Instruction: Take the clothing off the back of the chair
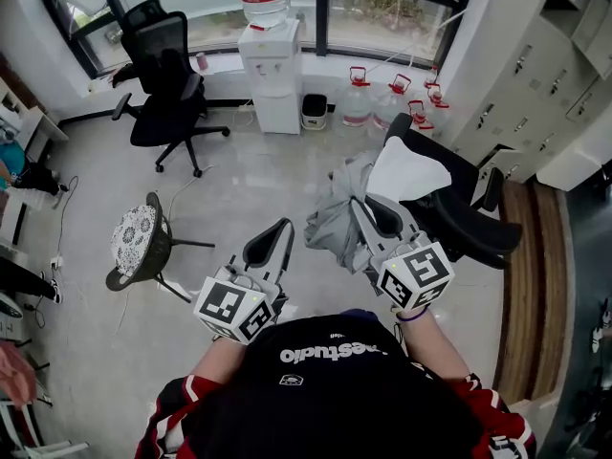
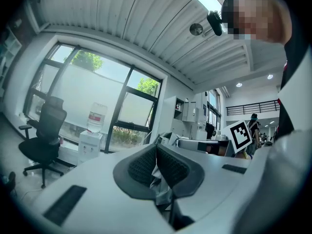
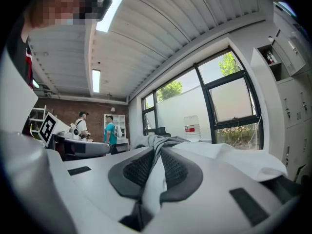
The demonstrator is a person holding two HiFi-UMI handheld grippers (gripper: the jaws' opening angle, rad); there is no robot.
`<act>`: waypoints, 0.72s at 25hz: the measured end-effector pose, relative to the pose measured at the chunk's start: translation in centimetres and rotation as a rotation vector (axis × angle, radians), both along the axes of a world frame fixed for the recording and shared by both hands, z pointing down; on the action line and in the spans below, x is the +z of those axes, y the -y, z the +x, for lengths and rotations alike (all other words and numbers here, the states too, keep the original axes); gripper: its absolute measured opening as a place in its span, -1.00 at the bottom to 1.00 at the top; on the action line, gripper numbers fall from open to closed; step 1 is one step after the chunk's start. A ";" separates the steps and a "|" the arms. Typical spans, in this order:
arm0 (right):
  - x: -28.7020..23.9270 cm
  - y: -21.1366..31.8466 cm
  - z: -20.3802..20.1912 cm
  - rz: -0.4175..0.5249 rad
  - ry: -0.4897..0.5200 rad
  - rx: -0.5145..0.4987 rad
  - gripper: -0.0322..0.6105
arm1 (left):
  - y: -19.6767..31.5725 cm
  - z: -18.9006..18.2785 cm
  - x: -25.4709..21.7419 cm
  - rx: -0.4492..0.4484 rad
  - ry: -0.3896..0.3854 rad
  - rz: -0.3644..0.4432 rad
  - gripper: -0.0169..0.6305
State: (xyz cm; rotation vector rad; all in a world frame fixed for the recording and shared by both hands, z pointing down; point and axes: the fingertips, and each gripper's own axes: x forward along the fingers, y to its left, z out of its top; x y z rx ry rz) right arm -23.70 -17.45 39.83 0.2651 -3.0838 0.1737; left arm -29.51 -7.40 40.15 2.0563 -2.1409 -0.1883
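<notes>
We have the grey clothing [image 1: 335,220] bunched between us and the chair [image 1: 469,229]. Its upper edge is close against the chair back, where a white sheet [image 1: 411,172] lies draped. The right gripper [image 1: 368,210] has its fingers [image 3: 139,168] pressed onto a thick fold of the clothing, with cloth spilling over the tips. The left gripper [image 1: 284,228] has its fingers nearly together too. In its own view a thin strip of grey cloth sits in the slit, so we read that as a light pinch near the garment's edge. The head view makes that hold hard to confirm.

We judge the clothing to be nearly clear of the chair back. To finish well, we should draw both grippers toward us level and at the same pace, so the cloth comes away as one bundle rather than stretching between two grips. The left pinch looks slight, so we want no jerks. We should watch that neither the white sheet nor the chair arm catches a trailing sleeve, and lift enough that the hanging part clears the floor [image 1: 239,189].
</notes>
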 end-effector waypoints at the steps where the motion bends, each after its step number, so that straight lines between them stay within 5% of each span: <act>1: -0.1 -0.9 -0.7 0.002 0.000 -0.012 -0.73 | -0.7 -0.5 0.0 -0.004 0.001 0.001 -0.87; 18: 0.7 -7.6 -4.6 -0.003 -0.006 -0.186 -0.73 | -4.7 -2.9 0.1 -0.084 -0.001 0.012 -0.87</act>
